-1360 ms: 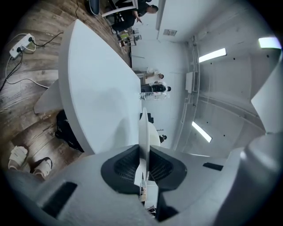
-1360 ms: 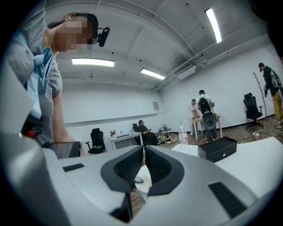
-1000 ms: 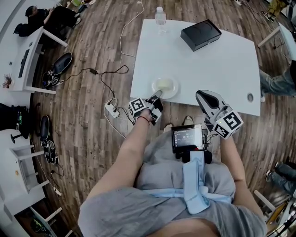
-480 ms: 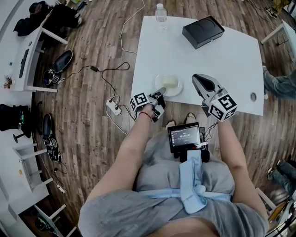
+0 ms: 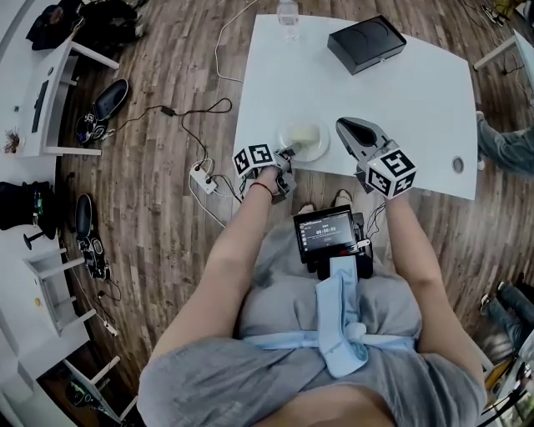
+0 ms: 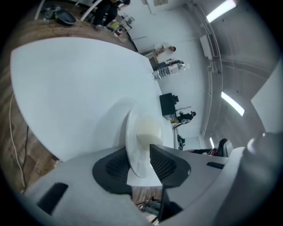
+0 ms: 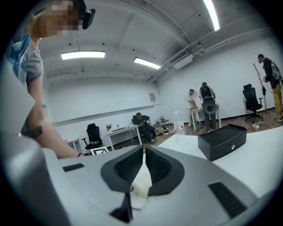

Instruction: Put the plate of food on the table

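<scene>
Two grippers are hovering at the table's (image 5: 400,100) near edge. The left gripper (image 5: 288,153) is clamping the near rim of the plate of food (image 5: 304,138), which extends straight ahead over the tabletop. The right gripper (image 5: 344,125) is idling just beside it, jaws together, empty.

In the head view the near rim of the plate (image 5: 322,145) is hidden under the tips of the left gripper (image 5: 289,153). In the left gripper view that rim disappears between the jaws. The food (image 5: 305,133) is a pale lump, too blurred to name. The top edge cuts off the bottle (image 5: 288,12). A person (image 5: 506,148) at the right edge shows only legs.
</scene>
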The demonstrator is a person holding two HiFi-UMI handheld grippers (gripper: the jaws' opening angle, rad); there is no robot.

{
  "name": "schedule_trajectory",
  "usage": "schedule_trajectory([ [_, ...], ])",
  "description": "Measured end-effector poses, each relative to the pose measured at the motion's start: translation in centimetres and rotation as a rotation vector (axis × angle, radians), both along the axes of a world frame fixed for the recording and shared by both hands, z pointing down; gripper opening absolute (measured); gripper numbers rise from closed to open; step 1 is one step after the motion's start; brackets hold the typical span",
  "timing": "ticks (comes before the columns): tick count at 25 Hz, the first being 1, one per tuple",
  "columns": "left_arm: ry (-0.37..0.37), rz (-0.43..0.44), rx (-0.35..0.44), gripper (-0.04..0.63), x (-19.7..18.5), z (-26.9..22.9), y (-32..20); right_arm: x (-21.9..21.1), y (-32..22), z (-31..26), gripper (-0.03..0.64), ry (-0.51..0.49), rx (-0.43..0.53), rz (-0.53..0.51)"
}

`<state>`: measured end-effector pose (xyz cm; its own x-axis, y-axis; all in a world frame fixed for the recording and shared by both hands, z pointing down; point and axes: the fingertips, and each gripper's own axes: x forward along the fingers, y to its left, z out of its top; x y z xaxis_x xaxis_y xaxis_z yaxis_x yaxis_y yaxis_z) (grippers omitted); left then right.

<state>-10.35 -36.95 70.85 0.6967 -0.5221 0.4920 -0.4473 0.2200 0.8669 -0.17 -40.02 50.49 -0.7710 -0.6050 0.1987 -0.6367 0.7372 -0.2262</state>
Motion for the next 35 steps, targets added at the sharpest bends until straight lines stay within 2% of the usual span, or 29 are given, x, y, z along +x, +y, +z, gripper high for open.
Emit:
schedule_trajectory([
  [10,-0.483,0.400,0.138,0.190,-0.7,-0.2,0.4,0.6,0.1,1.9,0.034,0.011,-0.053,0.011],
  [13,-0.583,0.474,0.176,0.199,-1.3,-0.3,0.7,0.8,0.2,2.1,0.034,0.015,-0.060,0.014],
  [18,-0.662,0.502,0.193,0.209,-2.4,0.0,1.2,0.7,0.4,2.7,0.034,0.014,-0.074,0.010],
  [21,-0.682,0.524,0.210,0.209,-2.8,-0.3,1.7,0.5,0.8,2.9,0.034,0.013,-0.083,0.006],
  [28,-0.666,0.521,0.258,0.209,-2.4,-2.0,2.0,0.2,1.4,2.5,0.034,0.012,-0.082,-0.001],
  [35,-0.593,0.470,0.341,0.207,-2.1,-4.9,2.6,1.0,2.3,2.3,0.034,0.001,-0.081,0.014],
])
